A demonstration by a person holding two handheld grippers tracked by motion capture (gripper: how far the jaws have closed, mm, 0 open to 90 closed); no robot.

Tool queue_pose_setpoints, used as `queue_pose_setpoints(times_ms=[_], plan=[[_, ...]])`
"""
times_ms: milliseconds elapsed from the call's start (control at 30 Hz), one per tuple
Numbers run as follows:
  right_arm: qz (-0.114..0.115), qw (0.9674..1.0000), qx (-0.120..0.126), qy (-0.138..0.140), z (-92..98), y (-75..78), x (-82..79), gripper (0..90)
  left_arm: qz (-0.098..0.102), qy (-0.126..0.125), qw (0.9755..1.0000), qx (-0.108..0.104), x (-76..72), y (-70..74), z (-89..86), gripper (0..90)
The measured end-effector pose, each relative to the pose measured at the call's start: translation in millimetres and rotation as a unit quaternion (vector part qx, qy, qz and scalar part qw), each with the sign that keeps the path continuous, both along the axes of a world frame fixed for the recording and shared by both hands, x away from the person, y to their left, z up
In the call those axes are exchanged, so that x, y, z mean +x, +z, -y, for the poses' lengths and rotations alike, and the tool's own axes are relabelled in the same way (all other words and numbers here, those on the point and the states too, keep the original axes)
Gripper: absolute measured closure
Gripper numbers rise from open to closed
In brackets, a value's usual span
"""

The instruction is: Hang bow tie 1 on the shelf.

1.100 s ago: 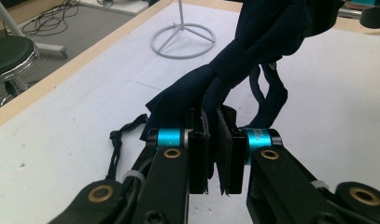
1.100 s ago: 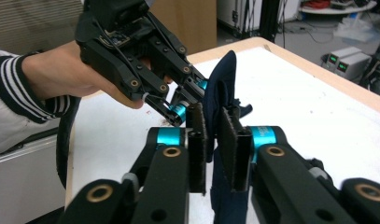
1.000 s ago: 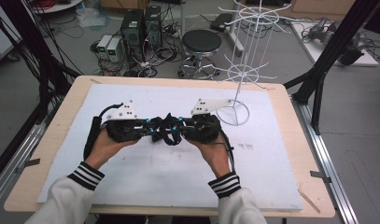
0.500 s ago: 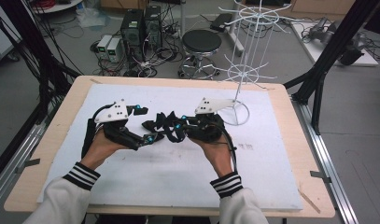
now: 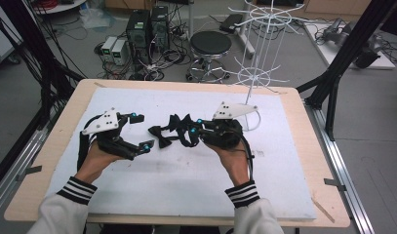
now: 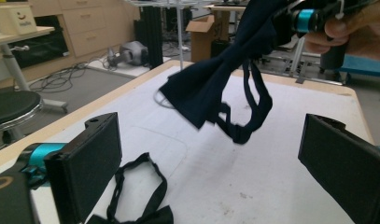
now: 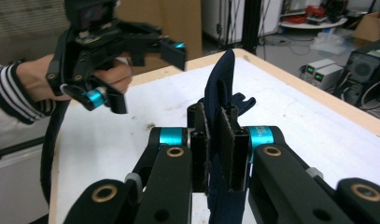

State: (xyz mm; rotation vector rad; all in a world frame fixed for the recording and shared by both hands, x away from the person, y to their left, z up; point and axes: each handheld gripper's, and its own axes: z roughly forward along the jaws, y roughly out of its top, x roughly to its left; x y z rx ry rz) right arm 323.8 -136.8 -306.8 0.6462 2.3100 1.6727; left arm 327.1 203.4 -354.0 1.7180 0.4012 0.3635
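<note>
1. A white mat covers the wooden counter; a wire rack stands at the far edge.
2. The left gripper has just let go and drawn away, its jaws now wide with nothing between them.
3. The right gripper is clamped on a dark bow tie held above the mat; a second bow tie lies on the mat.

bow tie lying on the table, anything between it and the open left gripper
Nothing visible does. The left gripper stands open, and the bow tie lying on the table sits just below its jaws. The other bow tie hangs farther off, clamped in the right gripper.
</note>
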Motion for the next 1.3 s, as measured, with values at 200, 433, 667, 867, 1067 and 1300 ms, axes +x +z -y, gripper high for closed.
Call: queue_pose_setpoints(times_ms=[200, 433, 667, 867, 1067, 1300], plan=[[0.013, 0.9996, 0.009, -0.023, 15.4, 2.8, -1.7, 84.0, 0.006, 0.019, 0.9998, -0.001, -8.4, -9.2, -13.7, 6.6], [0.022, 0.9985, 0.02, -0.046, 34.4, 5.1, -2.9, 83.9, 0.012, 0.032, 0.9993, -0.014, -17.7, -21.9, -27.3, 6.6], [0.028, 0.9968, 0.032, -0.068, 57.7, 8.5, -4.7, 83.9, 0.026, 0.055, 0.998, -0.018, -24.6, -30.4, -36.3, 6.6], [0.033, 0.9945, 0.048, -0.087, 80.2, 13.6, -6.2, 83.9, 0.026, 0.059, 0.9976, -0.024, -26.3, -36.2, -39.4, 6.6], [0.039, 0.9925, 0.053, -0.102, 99.0, 17.2, -6.1, 83.9, 0.027, 0.061, 0.9973, -0.029, -27.3, -39.8, -42.0, 6.6], [0.041, 0.9906, 0.071, -0.11, 118.8, 21.7, 0.5, 83.9, 0.033, 0.065, 0.9968, -0.032, -27.4, -46.3, -42.0, 6.6]])
